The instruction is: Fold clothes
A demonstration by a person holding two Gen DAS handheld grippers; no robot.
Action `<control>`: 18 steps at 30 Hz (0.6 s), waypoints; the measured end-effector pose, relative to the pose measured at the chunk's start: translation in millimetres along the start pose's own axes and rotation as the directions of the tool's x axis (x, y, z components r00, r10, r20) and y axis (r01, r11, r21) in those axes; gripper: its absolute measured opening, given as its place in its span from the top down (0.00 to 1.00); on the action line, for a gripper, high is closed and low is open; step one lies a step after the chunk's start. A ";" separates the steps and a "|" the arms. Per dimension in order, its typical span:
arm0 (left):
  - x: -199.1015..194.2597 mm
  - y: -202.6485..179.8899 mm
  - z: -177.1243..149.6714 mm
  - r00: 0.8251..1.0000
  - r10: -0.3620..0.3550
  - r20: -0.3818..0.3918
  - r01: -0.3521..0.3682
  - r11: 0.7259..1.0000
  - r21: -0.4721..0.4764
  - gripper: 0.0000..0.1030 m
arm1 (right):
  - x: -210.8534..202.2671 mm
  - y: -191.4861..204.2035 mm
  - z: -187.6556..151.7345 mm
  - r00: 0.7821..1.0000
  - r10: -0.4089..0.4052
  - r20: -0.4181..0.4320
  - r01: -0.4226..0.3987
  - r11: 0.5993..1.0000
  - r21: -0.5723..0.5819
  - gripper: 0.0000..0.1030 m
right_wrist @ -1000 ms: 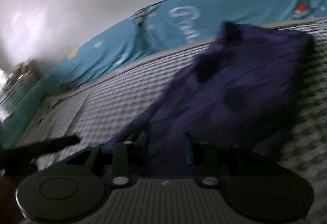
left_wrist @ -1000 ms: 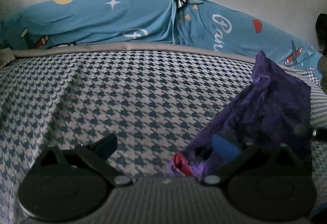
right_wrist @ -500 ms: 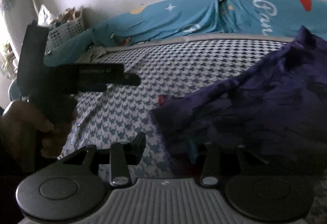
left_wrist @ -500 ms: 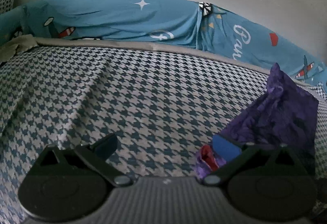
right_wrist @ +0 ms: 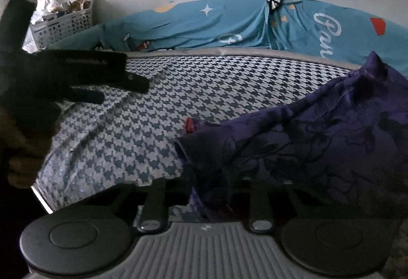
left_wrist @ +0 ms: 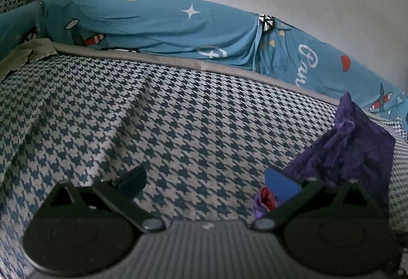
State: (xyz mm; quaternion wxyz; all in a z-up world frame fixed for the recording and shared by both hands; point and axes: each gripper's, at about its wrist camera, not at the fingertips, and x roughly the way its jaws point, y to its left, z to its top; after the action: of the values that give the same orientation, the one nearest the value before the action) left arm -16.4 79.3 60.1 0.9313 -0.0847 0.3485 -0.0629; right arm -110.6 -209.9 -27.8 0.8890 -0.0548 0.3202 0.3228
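Note:
A dark purple garment [right_wrist: 318, 131] with a red label [right_wrist: 189, 124] lies crumpled on the houndstooth sheet [right_wrist: 204, 90]. Its near edge hangs bunched between the fingers of my right gripper [right_wrist: 211, 184], whose jaws are closing on the cloth; the pads are hidden under the fabric. In the left wrist view the same garment [left_wrist: 357, 151] sits at the right. My left gripper [left_wrist: 204, 179] is open wide over bare sheet, with its right finger [left_wrist: 280, 182] beside the garment's labelled corner. In the right wrist view the left gripper [right_wrist: 125, 91] hovers at the left, held by a hand [right_wrist: 23, 146].
Blue printed bedding [left_wrist: 165, 24] is heaped along the wall behind the mattress. A white perforated basket [right_wrist: 63, 21] stands in the far left corner. An olive cloth [left_wrist: 25, 54] lies at the sheet's far left. The bed's near edge [right_wrist: 43, 200] drops off at lower left.
The right wrist view has rolled level and shifted left. The garment's edge now hangs between the right jaws, which have narrowed. The left gripper drifted away from the garment and stays open.

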 end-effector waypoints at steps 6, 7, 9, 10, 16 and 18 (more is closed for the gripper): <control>-2.6 1.4 0.8 1.000 0.000 0.006 0.000 1.000 -0.005 0.00 | -6.8 -2.1 13.6 0.998 -0.022 0.051 0.019 0.997 0.068 0.91; -3.3 1.4 1.2 1.000 0.001 0.007 -0.001 1.000 -0.009 0.00 | -8.1 -1.0 20.3 0.997 -0.019 0.069 0.014 0.997 0.074 0.92; -5.3 1.6 4.1 1.000 0.003 0.015 -0.002 1.000 -0.018 0.00 | -10.2 2.1 33.2 0.995 -0.010 0.103 0.001 0.997 0.083 0.92; -6.0 2.0 5.3 1.000 0.007 0.019 -0.007 1.000 -0.021 0.00 | -10.2 4.9 39.3 0.993 0.002 0.115 -0.012 0.996 0.085 0.92; -13.1 7.5 13.7 0.998 0.040 0.057 -0.037 0.998 -0.051 0.00 | 4.7 19.4 66.1 0.987 0.074 0.143 -0.091 0.989 0.115 0.91; -17.7 11.5 18.5 0.995 0.060 0.081 -0.055 0.996 -0.066 0.00 | 16.7 24.1 66.7 0.988 0.099 0.122 -0.113 0.987 0.117 0.91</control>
State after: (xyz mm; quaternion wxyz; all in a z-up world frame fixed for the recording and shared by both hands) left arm -16.8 95.8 82.9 0.9433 -0.1067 0.3137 -0.0214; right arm -79.9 -161.6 17.4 0.8892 0.0363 0.2902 0.3518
